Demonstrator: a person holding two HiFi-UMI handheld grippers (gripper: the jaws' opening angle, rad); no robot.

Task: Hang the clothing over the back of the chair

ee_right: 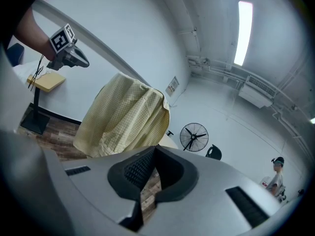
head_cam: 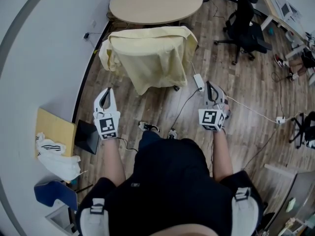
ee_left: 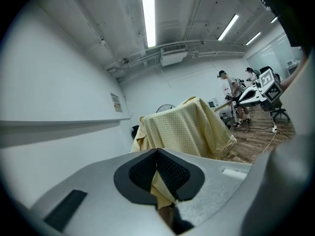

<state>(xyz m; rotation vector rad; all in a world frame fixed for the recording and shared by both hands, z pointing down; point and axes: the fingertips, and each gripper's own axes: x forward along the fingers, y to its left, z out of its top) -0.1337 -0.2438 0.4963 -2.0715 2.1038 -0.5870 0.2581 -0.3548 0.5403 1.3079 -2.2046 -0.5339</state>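
The person's black top fills the near edge. Past it, the left gripper and the right gripper are both clenched on nothing (tips touching, with only distant cloth or floor showing through the gap behind them). The yellow shirt lies draped over the chair, well ahead of the 2 pairs of jaws, between them and apart from both.

Shirt pale yellow w/ fine check.
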